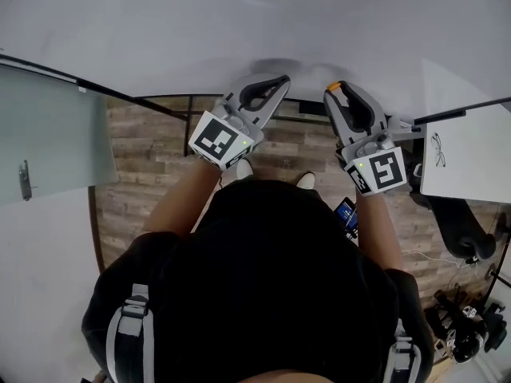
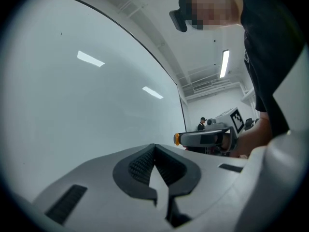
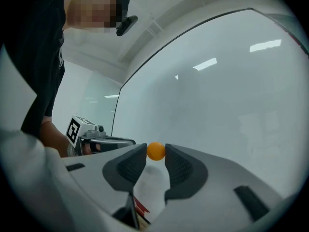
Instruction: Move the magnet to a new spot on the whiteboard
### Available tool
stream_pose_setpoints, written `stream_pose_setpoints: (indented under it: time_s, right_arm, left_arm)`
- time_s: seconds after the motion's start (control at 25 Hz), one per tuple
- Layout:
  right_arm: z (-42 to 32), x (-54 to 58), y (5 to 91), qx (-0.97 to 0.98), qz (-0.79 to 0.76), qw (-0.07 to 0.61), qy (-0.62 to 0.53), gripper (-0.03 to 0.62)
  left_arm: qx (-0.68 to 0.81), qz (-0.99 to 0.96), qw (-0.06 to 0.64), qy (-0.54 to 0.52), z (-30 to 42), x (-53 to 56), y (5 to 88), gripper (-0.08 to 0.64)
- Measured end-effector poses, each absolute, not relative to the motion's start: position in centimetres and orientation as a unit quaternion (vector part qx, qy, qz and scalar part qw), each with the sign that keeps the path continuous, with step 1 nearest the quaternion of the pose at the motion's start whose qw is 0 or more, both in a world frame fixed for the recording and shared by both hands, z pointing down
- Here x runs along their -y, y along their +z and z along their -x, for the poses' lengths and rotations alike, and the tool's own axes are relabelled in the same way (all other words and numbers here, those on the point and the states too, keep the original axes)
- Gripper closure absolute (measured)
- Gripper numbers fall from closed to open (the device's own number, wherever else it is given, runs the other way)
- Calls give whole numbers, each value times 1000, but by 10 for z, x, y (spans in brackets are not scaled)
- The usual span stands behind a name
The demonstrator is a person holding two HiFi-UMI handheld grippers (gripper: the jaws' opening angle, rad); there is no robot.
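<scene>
Right gripper (image 3: pixel 155 152) is pinching the magnet (image 3: pixel 155 150), left gripper (image 2: pixel 154 151) pressed together. I'm aiming to seat it flat on the whiteboard (image 3: pixel 227 100).

Two grippers (image 1: pixel 281 80) (image 1: pixel 335 92), one orange magnet (image 3: pixel 155 151), one whiteboard (image 1: pixel 239 22).

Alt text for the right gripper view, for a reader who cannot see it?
The right gripper pinches a small orange magnet between its jaw tips, in front of a whiteboard that fills most of the view. At left are the left gripper and the person's dark shirt.
</scene>
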State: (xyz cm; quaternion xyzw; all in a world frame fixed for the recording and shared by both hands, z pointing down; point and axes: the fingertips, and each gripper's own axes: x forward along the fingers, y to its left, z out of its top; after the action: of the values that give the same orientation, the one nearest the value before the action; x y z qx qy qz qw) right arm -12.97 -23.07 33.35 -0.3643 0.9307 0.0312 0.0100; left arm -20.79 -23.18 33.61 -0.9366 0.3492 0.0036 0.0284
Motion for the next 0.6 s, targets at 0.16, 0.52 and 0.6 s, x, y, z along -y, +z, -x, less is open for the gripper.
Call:
stream_pose_setpoints:
  time_s: [0.16, 0.52, 0.6]
  right_arm:
    - [150, 232, 329, -937, 348, 10, 32, 475]
    - [158, 232, 326, -938, 344, 27, 25, 474]
    - [158, 232, 326, -937, 346, 29, 25, 476]
  left_arm:
    - [-364, 931, 32, 5, 227, 231, 331, 555]
    - [-379, 925, 32, 5, 246, 226, 331, 555]
    - [-379, 925, 28, 9, 248, 226, 331, 555]
